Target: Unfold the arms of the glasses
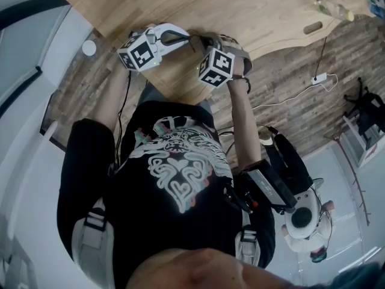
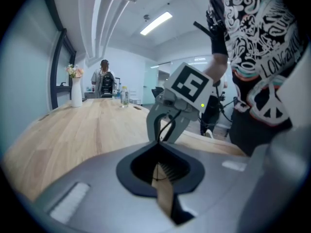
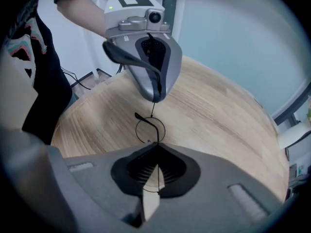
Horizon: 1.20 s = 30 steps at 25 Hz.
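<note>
Wooden table [image 1: 252, 11] is lying under the work. Left gripper [image 3: 155, 97] and right gripper [image 2: 164, 137] are meeting nose to nose above it, and both sets of fingers are clamping the thin wire glasses [image 3: 149, 129], which are hanging in the air between them. Left is pinching what looks like one arm, drawn out straight from the round lens. Second arm is seemingly waiting, folded. Judging the task partway.

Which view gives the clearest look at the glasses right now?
The right gripper view: the glasses show a round rim and dark arm, held by the left hand-held gripper and right hand-held gripper. The left gripper view shows only a thin wire; the head view, a dark sliver.
</note>
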{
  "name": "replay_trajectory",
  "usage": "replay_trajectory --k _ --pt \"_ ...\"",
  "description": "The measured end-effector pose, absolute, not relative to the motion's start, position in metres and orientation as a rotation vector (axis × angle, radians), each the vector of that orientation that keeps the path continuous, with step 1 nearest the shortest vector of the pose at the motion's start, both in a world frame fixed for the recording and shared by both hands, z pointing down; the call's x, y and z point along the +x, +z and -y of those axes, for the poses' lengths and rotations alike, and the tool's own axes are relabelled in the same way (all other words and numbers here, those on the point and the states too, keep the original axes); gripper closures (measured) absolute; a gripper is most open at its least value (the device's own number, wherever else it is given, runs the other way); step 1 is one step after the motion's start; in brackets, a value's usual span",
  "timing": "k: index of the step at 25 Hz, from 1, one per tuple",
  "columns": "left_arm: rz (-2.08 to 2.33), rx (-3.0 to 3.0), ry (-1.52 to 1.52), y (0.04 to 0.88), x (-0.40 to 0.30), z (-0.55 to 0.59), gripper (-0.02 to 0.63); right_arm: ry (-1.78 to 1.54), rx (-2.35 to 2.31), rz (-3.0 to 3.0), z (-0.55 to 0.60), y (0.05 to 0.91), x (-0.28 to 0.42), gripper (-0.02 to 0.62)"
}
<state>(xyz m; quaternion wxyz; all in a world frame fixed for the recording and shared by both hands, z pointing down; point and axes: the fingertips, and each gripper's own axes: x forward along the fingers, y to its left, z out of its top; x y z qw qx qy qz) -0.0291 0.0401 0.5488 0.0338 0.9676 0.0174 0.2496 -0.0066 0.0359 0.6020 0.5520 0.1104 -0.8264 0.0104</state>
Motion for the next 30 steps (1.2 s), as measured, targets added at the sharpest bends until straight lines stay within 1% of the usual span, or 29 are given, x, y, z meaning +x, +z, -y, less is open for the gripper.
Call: replay_trajectory --k 7,19,26,30 --pt "-0.050 2.972 0.759 0.550 -0.032 -0.040 0.615 0.076 0.375 2.058 -0.036 0.581 -0.005 0.595" --pt "-0.072 2.976 0.739 0.549 -0.023 -0.041 0.615 0.114 0.587 2.230 -0.041 0.550 0.024 0.595" --pt "-0.092 3.010 0.733 0.538 -0.019 -0.040 0.614 0.075 0.627 2.312 -0.049 0.537 0.028 0.595" --pt "-0.068 2.968 0.759 0.551 -0.026 -0.045 0.615 0.083 0.645 2.391 -0.053 0.523 0.032 0.595"
